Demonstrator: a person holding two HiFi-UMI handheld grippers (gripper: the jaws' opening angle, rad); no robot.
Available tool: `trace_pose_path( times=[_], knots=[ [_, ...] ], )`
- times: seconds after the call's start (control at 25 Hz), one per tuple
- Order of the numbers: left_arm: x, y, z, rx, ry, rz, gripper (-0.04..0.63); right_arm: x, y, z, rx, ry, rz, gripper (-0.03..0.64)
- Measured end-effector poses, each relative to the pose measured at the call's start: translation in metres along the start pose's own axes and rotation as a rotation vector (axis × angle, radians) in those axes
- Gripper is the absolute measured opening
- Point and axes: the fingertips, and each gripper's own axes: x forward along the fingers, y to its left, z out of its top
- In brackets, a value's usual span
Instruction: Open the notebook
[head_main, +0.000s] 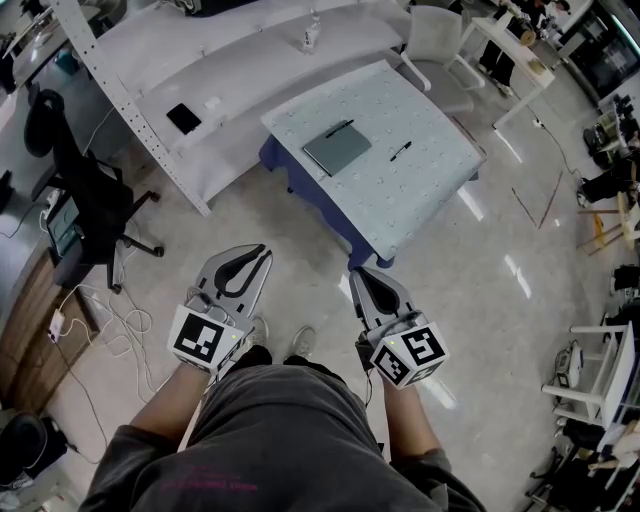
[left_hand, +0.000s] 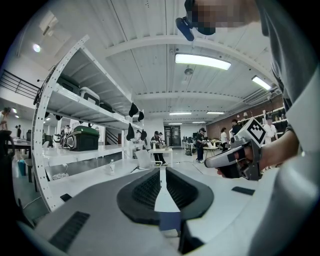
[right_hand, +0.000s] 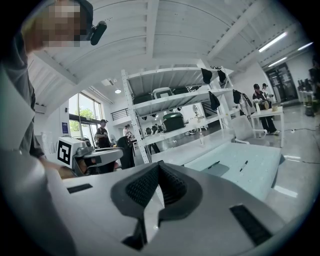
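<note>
A grey notebook (head_main: 337, 148) lies shut on the pale table (head_main: 425, 200), far ahead of me, with a dark pen (head_main: 339, 128) along its far edge. In the right gripper view the notebook (right_hand: 218, 169) shows small, past the jaws. Both grippers hang low over the floor, well short of the table. My left gripper (head_main: 262, 252) has a narrow gap between its jaws (left_hand: 161, 170), and nothing is in it. The jaw tips of my right gripper (head_main: 358, 272) meet, and nothing is held (right_hand: 159, 165).
A second pen (head_main: 400, 151) lies on the table to the right of the notebook. A white shelving rack (head_main: 200, 70) runs along the left of the table, with a black office chair (head_main: 90, 190) and floor cables (head_main: 105, 320) further left. A white chair (head_main: 436, 35) stands behind the table.
</note>
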Motion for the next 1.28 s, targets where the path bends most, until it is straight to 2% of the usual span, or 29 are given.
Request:
trace_pose_path(
  times=[0.76, 1.12, 1.28],
  knots=[
    [0.006, 0.011, -0.003, 0.000, 0.007, 0.014, 0.109, 0.010, -0.006, -0.001, -0.007, 0.013, -0.001, 0.003],
    [0.010, 0.009, -0.005, -0.012, 0.008, 0.033, 0.164, 0.006, -0.012, -0.001, -0.009, 0.013, -0.003, 0.003],
    [0.018, 0.006, -0.008, -0.011, 0.018, 0.050, 0.167, 0.004, -0.022, -0.005, -0.010, 0.020, 0.007, 0.003]
  ],
)
